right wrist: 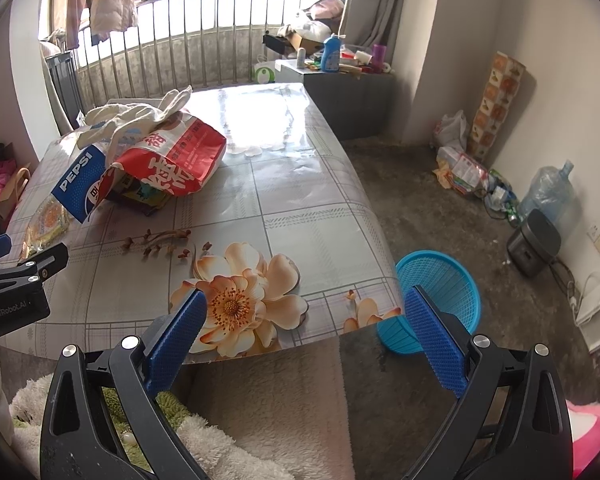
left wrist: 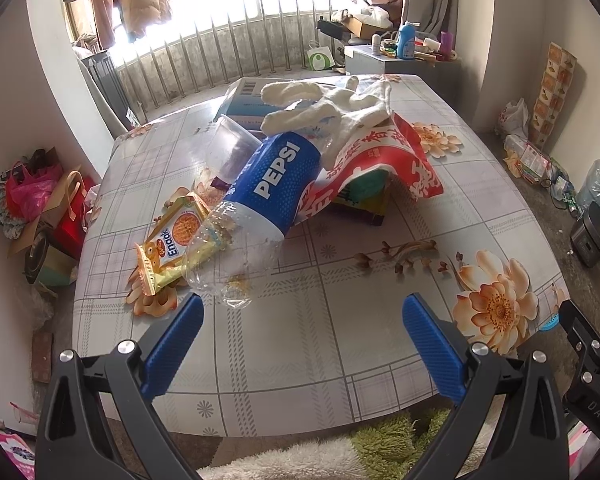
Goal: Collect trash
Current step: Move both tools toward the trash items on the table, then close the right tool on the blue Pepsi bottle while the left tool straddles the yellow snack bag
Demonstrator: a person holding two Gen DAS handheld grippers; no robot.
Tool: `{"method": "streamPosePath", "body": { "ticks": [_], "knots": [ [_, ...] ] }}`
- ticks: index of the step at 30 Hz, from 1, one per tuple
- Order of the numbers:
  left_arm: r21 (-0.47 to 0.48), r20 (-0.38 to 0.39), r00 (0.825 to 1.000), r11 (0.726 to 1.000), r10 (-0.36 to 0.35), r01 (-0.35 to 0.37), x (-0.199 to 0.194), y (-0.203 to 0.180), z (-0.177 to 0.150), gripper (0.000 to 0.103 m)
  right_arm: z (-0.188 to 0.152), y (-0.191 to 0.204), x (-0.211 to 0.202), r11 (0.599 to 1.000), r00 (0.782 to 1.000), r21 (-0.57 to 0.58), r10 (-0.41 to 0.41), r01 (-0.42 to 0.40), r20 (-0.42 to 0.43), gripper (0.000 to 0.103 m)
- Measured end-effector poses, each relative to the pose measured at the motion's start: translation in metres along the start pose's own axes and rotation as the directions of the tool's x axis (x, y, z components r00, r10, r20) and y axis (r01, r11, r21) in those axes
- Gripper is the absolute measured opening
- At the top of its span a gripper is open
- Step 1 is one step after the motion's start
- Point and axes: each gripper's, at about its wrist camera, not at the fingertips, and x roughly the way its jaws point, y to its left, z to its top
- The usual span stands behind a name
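Note:
A pile of trash lies on the table (left wrist: 340, 360): a clear Pepsi bottle (left wrist: 260, 196) with a blue label, a yellow Enaak snack packet (left wrist: 172, 244), a clear plastic cup (left wrist: 232, 148), a red and white bag (left wrist: 380, 160) and white gloves (left wrist: 332, 108) on top. My left gripper (left wrist: 302, 320) is open and empty, just short of the bottle's base. My right gripper (right wrist: 306, 316) is open and empty over the table's near edge. The pile also shows in the right wrist view, with the bottle (right wrist: 80, 180) and red bag (right wrist: 176, 156). A blue mesh basket (right wrist: 440, 300) stands on the floor right of the table.
A flat cardboard box (left wrist: 244, 100) lies behind the pile. A grey cabinet (right wrist: 340, 96) with bottles stands at the back. Bags, a water jug (right wrist: 548, 192) and a dark appliance (right wrist: 534, 246) line the right wall. A shaggy rug (right wrist: 220, 440) lies below the table.

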Motion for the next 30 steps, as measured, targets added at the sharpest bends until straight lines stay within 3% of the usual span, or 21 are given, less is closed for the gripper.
{"method": "streamPosePath", "body": {
  "ticks": [12,16,20,24,26,30],
  "knots": [
    [-0.011,0.048,0.998,0.999,-0.042,0.043,-0.006,0.016,0.006,0.098,0.005,0.005,0.000,1.000,1.000,0.008,0.024,-0.024,0.013,0.095],
    [-0.039,0.112,0.990,0.995,-0.085,0.090,-0.014,0.040,0.012,0.098,0.025,0.009,-0.003,0.995,0.994,0.030,0.097,-0.098,0.055,0.095],
    [-0.080,0.177,0.978,0.989,-0.108,0.123,-0.020,0.075,0.015,0.098,0.049,0.026,-0.006,0.976,0.972,0.030,0.210,-0.214,0.102,0.095],
    [-0.113,0.258,0.958,0.981,-0.124,0.157,-0.023,0.112,0.014,0.098,0.067,0.053,0.005,0.914,0.914,0.049,0.399,-0.402,0.070,0.092],
    [-0.125,0.277,0.954,0.980,-0.114,0.154,-0.022,0.128,0.013,0.098,0.073,0.068,0.015,0.858,0.863,0.091,0.505,-0.505,0.027,0.090],
    [-0.170,0.256,0.965,0.980,-0.056,0.102,-0.010,0.154,0.014,0.097,0.081,0.097,0.033,0.733,0.743,0.198,0.668,-0.651,-0.028,0.087]
  ]
}}
